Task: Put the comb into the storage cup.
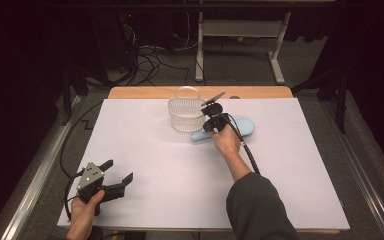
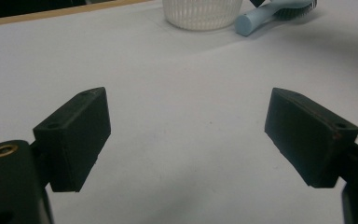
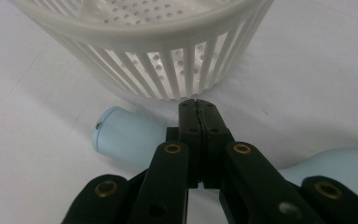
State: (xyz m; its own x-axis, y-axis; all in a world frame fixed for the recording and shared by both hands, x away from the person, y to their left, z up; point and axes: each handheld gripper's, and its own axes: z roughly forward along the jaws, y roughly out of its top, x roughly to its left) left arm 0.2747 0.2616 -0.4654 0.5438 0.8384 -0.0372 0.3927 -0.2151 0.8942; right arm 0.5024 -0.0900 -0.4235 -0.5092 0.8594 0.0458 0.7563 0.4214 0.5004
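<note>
Right gripper: held in the person's right hand toward the far middle of the table, just beside the white basket. Jaws pressed flat together, nothing between them, as seen in the right gripper view. Tips sit above the handle of the light blue hairbrush, pointing at the basket's slatted wall; whether they touch the brush cannot be told. Black cable trails back along the forearm.

Left gripper: held in the person's left hand at the near left part of the table, grey three-cornered plate on top. Jaws spread wide, empty; in the left gripper view bare white surface lies between them.

Basket: white plastic, round, vertical slats, perforated bottom, thin hoop handle upright. Stands on the white sheet near its far edge. Contents, if any, not discernible.

Hairbrush: light blue, lying on the sheet just right of the basket, round handle end toward the person's left, dark bristled head toward the right. Partly covered by the right hand in the high view.

Table: wooden top, a strip showing beyond the white sheet at the far edge.
</note>
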